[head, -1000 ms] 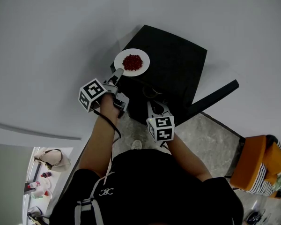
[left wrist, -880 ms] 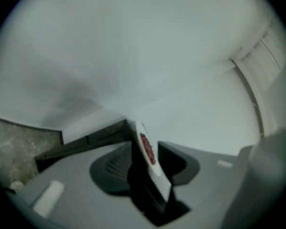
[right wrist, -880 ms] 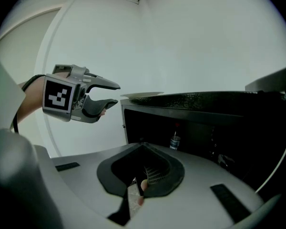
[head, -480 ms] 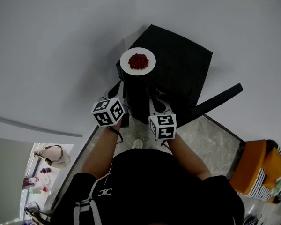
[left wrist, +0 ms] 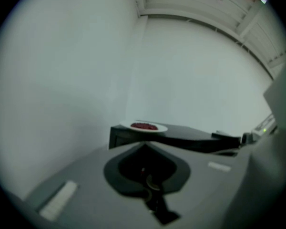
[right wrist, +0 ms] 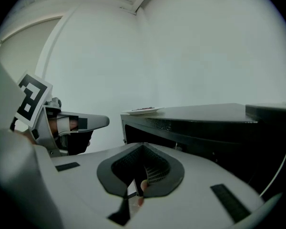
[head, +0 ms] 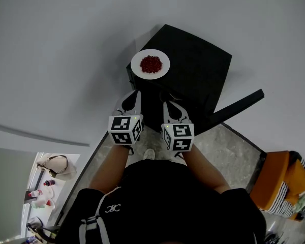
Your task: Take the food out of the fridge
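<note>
A white plate of red food (head: 150, 64) sits on the near left corner of the top of a small black fridge (head: 198, 60). Its door (head: 236, 105) stands open to the right. My left gripper (head: 134, 93) is shut and empty, held in front of the fridge, short of the plate. My right gripper (head: 168, 104) is beside it, also shut with nothing in it, at the fridge's open front. The left gripper view shows the plate (left wrist: 144, 126) ahead beyond the closed jaws. The right gripper view shows the plate (right wrist: 143, 110) on the fridge top (right wrist: 205, 113) and the left gripper (right wrist: 105, 121) to its left.
White walls enclose the fridge at the back and left. A speckled stone floor (head: 229, 151) lies under the open door. An orange chair (head: 282, 182) stands at the lower right, and a bag (head: 56, 169) with small items shows at the lower left.
My left gripper has drawn back from the plate's edge towards me and rolled upright, ending level with the right one. The plate stays on the fridge. The right gripper has barely shifted.
</note>
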Available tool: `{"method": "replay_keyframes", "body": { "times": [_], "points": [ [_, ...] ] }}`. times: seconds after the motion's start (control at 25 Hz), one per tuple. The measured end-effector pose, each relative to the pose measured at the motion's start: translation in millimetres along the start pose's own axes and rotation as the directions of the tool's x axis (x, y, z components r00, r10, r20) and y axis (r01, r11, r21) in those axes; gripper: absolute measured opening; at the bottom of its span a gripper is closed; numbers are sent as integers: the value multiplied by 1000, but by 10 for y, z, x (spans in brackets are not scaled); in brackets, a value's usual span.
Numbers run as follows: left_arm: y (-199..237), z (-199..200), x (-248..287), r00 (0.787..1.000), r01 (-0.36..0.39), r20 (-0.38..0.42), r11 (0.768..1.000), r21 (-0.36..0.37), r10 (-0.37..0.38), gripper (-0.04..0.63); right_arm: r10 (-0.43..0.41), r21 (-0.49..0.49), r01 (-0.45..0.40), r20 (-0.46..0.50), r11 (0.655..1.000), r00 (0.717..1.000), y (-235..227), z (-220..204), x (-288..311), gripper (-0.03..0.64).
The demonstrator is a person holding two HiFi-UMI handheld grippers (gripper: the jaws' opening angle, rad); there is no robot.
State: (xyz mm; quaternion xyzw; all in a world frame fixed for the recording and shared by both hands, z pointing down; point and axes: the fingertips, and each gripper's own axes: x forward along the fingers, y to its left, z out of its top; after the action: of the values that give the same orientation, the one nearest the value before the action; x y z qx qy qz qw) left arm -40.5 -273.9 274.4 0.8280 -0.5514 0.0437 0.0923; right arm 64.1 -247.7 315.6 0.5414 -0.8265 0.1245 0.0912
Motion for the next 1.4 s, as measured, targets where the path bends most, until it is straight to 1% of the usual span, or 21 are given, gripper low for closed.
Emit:
{"method": "replay_keyframes", "body": {
  "times": [0.12, 0.32, 0.48, 0.64, 0.72, 0.88, 1.0, 1.12, 1.2, 1.28, 1.4],
  "points": [
    [-40, -26, 0, 1000, -1, -5, 1000, 9, 1, -2, -5, 4, 5, 5, 1000, 1000, -17, 10, -19, -9],
    [-80, -86, 31, 999, 20, -27, 1000, -4, -20, -3, -14, 14, 14, 32, 1000, 999, -49, 62, -38, -9],
    [-149, -144, 52, 998, 41, -44, 999, 17, -40, -3, -19, 18, 19, 26, 1000, 999, -74, 56, -39, -9],
    [-209, -170, 33, 998, 53, -38, 999, 7, -53, -3, -18, 20, 18, 18, 1000, 1000, -77, 33, -51, -9],
    [-219, -205, 33, 997, 56, -46, 998, -7, -56, -2, -19, 20, 19, 16, 1000, 1000, -77, 24, -55, -9],
    [-199, -299, 44, 996, 62, -61, 996, -69, -66, -2, -24, 20, 23, 10, 1000, 1000, -86, -3, -67, -9],
    [-193, -428, 67, 993, 71, -86, 993, -95, -79, -2, -22, 18, 22, -2, 1000, 1000, -89, -65, -69, -9],
    [-255, -659, 120, 981, 103, -147, 985, -135, -123, -2, -25, 29, 26, -26, 999, 999, -105, -162, -74, -9],
    [-292, -831, 175, 972, 118, -187, 982, -150, -145, 0, -27, 42, 29, -52, 999, 998, -112, -260, -71, -9],
    [-314, -995, 247, 962, 134, -221, 982, -137, -162, 0, -29, 45, 32, -80, 998, 996, -108, -370, -68, -9],
    [-344, -1223, 359, 945, 168, -268, 982, -91, -187, 0, -36, 33, 40, -116, 999, 993, -100, -522, -105, -9]
  ]
}}
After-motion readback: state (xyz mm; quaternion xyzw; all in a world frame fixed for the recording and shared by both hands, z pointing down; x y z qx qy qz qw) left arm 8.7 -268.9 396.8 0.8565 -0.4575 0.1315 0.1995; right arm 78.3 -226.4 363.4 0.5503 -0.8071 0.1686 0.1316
